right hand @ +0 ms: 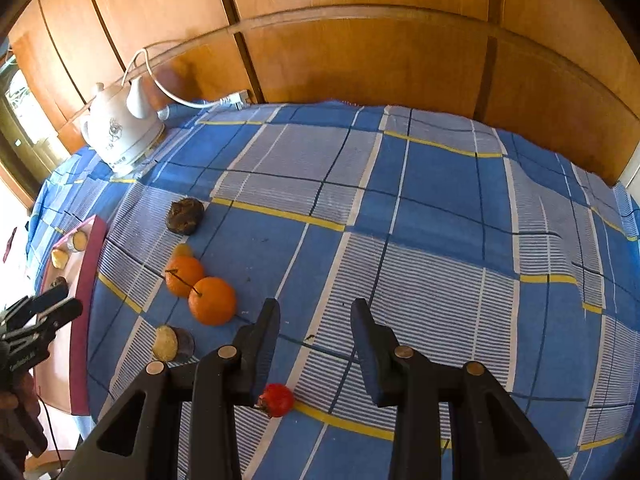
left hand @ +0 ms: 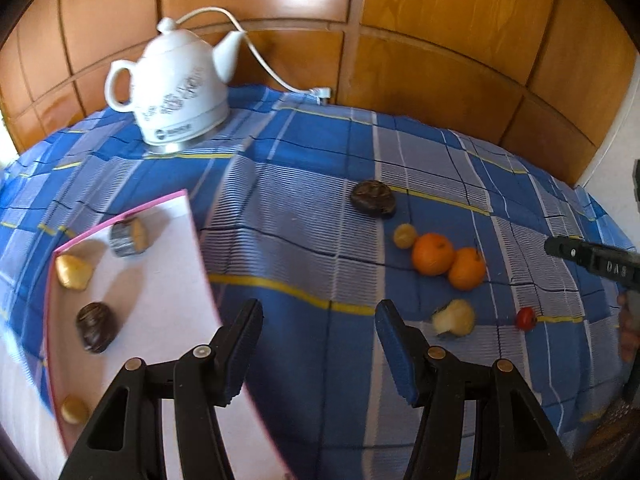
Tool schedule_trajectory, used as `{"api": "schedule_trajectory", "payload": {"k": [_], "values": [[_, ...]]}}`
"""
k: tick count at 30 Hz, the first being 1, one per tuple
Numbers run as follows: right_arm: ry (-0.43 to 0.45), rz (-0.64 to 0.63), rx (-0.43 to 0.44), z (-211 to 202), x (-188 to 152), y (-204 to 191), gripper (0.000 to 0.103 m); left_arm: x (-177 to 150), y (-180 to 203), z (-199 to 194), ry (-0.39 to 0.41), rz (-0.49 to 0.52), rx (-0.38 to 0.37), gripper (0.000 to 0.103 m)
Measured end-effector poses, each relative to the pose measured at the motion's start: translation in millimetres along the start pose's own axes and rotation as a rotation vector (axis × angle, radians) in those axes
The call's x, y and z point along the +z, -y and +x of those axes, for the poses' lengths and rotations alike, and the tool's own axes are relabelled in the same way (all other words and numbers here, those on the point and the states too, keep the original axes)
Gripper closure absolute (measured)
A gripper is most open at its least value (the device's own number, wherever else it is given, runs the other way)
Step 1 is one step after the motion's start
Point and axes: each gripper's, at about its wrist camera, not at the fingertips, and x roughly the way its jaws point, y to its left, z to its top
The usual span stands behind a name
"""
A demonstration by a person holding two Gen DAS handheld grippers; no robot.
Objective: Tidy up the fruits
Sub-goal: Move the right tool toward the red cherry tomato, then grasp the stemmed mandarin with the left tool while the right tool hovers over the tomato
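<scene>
Two oranges lie side by side on the blue checked cloth, also in the right wrist view. Near them lie a dark wrinkled fruit, a small yellow fruit, a pale cut piece and a small red fruit, which sits just below the right gripper's left finger. A white tray with a pink rim at the left holds several pieces. My left gripper is open and empty, beside the tray. My right gripper is open and empty.
A white electric kettle with its cord stands at the back left of the table. Wooden panelling runs behind the table. The cloth is wrinkled at the right.
</scene>
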Motion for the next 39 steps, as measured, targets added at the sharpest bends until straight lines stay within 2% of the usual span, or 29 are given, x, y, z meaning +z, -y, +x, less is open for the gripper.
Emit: {"api": "schedule_trajectory", "payload": {"k": [6,14,18,23,30,33,34,36,39], "values": [[-0.041,-0.011,0.004,8.9,-2.7,-3.7,0.066,17.4,12.3,25.2,-0.043,-0.012,-0.033,0.044],[-0.057,-0.049,0.016,11.1,-4.3,-13.1,0.066,25.4,54.8,41.1,-0.076,0.060,-0.140,0.045],[-0.048,-0.030,-0.005,8.4,-2.3,-8.7,0.066,25.4,86.3,42.6,-0.076,0.137,-0.210,0.050],[-0.046,0.033,-0.012,6.1,0.8,4.7,0.066,27.0,116.9,50.0,-0.066,0.254,-0.239,0.052],[-0.054,0.093,0.001,5.2,3.1,16.4,0.066,28.6,147.1,76.0,-0.044,0.455,-0.214,0.051],[-0.057,0.098,0.006,4.3,3.7,16.2,0.066,22.6,159.2,85.8,-0.031,0.575,-0.161,0.049],[-0.057,0.097,0.007,4.1,3.8,16.1,0.066,21.4,160.3,87.3,-0.027,0.594,-0.144,0.049],[-0.060,0.096,0.008,4.5,3.7,16.4,0.066,20.8,157.6,88.0,-0.009,0.607,-0.105,0.063],[-0.073,0.088,0.016,6.6,3.4,15.4,0.066,24.7,148.9,85.1,-0.009,0.574,-0.134,0.065]]}}
